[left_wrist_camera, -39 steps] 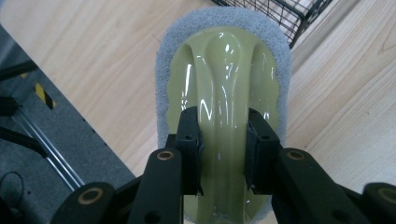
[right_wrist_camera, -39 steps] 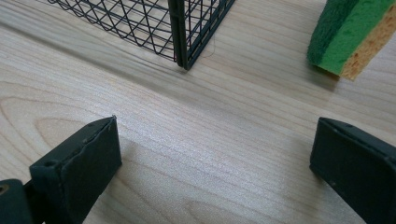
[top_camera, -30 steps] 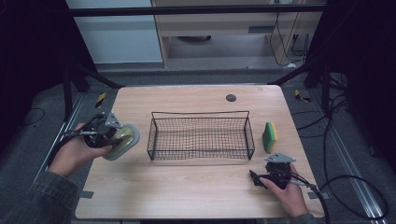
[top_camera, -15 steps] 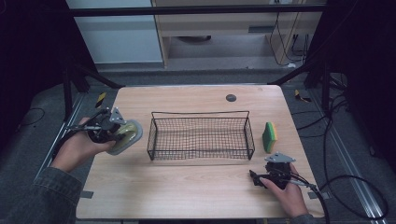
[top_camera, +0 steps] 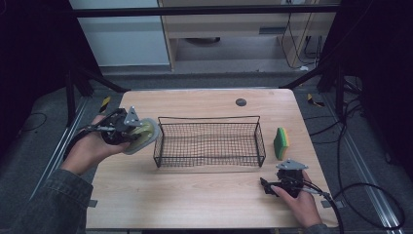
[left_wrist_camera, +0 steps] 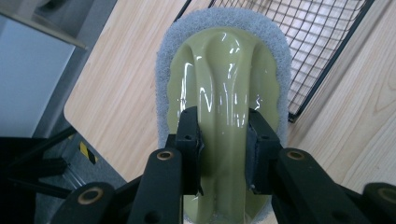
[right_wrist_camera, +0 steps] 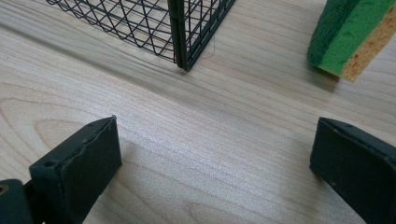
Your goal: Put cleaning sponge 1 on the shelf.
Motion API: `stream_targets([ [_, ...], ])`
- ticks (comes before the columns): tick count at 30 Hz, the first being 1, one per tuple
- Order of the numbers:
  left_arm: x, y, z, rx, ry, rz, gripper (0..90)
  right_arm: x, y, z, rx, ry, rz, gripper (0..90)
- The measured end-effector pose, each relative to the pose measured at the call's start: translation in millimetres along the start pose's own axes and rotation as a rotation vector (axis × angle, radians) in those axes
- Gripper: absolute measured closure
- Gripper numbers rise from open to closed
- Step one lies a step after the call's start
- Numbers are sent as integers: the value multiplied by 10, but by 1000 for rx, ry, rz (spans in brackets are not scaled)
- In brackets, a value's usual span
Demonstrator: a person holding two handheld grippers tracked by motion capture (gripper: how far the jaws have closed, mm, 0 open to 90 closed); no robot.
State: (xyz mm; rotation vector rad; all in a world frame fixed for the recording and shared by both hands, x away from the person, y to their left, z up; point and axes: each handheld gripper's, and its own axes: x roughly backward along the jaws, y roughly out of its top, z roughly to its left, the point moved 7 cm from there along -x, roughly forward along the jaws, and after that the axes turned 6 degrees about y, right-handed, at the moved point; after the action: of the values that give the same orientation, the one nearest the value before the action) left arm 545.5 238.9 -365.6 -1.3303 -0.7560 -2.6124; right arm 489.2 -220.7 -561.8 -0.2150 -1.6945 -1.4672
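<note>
The left gripper [left_wrist_camera: 223, 140] pinches the scrubber [left_wrist_camera: 224, 88] by its olive handle, held off the table just left of the basket [top_camera: 209, 141], while the right gripper [right_wrist_camera: 215, 154] rests spread wide.

I can read no words, labels, brand names or numbers on anything here, and the only sign-like marking is a yellow-and-black striped strip [top_camera: 104, 104] beside the table's far-left corner.

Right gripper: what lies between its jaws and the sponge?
Only bare tabletop. In the right gripper view the open right gripper rests low over the wood, and the sponge lies ahead to one side, with the basket corner off the line.
</note>
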Motion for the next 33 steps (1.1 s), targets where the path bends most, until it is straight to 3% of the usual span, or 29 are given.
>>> stream_targets([
  [12,-52,373,-119,-100,19,-8,705,0,0,0,0,0,0,21],
  [22,-162,539,-179,-137,-13,-22,705,-3,3,0,0,4,0,18],
  [33,-261,658,-102,-162,-27,-34,705,-14,11,-8,4,7,4,11],
])
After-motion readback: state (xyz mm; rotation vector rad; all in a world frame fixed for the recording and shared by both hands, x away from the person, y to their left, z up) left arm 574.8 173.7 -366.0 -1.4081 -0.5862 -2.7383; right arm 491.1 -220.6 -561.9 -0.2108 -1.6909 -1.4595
